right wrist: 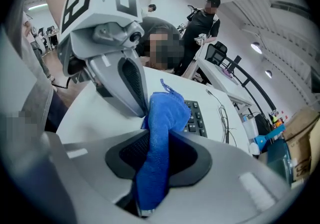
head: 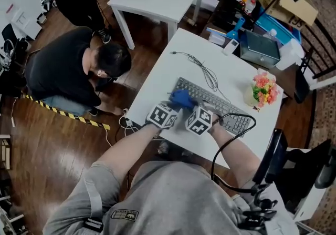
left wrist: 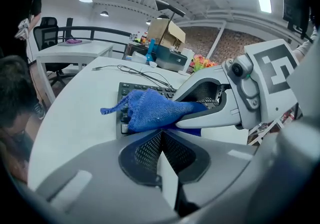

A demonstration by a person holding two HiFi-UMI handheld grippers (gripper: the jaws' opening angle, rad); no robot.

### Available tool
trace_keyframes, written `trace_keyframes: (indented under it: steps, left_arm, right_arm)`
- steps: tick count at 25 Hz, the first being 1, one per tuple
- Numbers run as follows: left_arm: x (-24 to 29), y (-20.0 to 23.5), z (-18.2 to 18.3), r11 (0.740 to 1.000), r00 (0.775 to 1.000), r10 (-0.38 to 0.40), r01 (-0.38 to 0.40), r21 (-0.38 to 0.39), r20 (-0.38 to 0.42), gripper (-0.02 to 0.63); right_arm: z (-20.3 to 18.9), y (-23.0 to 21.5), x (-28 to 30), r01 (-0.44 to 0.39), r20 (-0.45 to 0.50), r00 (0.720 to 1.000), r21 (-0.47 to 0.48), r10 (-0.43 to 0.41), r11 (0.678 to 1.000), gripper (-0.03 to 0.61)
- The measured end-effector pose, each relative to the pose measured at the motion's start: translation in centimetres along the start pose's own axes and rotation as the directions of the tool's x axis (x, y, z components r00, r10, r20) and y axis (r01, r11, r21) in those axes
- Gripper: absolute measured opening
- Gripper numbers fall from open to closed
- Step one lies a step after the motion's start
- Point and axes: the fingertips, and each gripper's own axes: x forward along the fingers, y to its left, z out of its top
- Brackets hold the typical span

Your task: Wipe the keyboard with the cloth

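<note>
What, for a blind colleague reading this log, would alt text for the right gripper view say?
The right claw pinches a blue cloth over the end of a black keyboard on a white table; the left claw angles in beside it.

No legible txt, nos. or brand names in any view. Keyboard (head: 210, 103) key legends are too small to read; patch (head: 124, 214) on the grey garment carries print, illegible at this res. Marker cubes (head: 161, 115) show b/w square codes only, no chars.
</note>
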Motion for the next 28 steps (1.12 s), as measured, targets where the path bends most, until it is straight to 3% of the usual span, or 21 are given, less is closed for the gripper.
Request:
trace_keyframes:
  steps: [8,12,19,28]
  left_arm:
    - [-0.3,3.6,3.8,0.998,0.998,0.037,-0.034,-0.055,0.053,-0.006]
    - [-0.7,4.8,4.4,0.994,0.996,0.050,-0.042,-0.096,0.072,-0.006]
    - [-1.5,5.3,1.5,0.991,0.997,0.061,-0.054,-0.125,0.052,-0.006]
    - [-2.4,3.7,-1.2,0.994,0.998,0.052,-0.049,-0.093,0.023,-0.006]
  right_arm:
    - [2.4,-7.6,1.6,0.080,0.000,0.997,0.081,-0.080,0.994,0.115]
    - [2.4,-8.8,2.9,0.078,-0.031,0.997,0.108,-0.075,0.991,0.115]
    - [3.3,-5.6,2.7,0.055,-0.018,0.998,0.074,-0.054,0.996,0.114]
    - [3.8,0.8,2.1,0.007,0.002,1.000,0.011,-0.007,1.000,0.114]
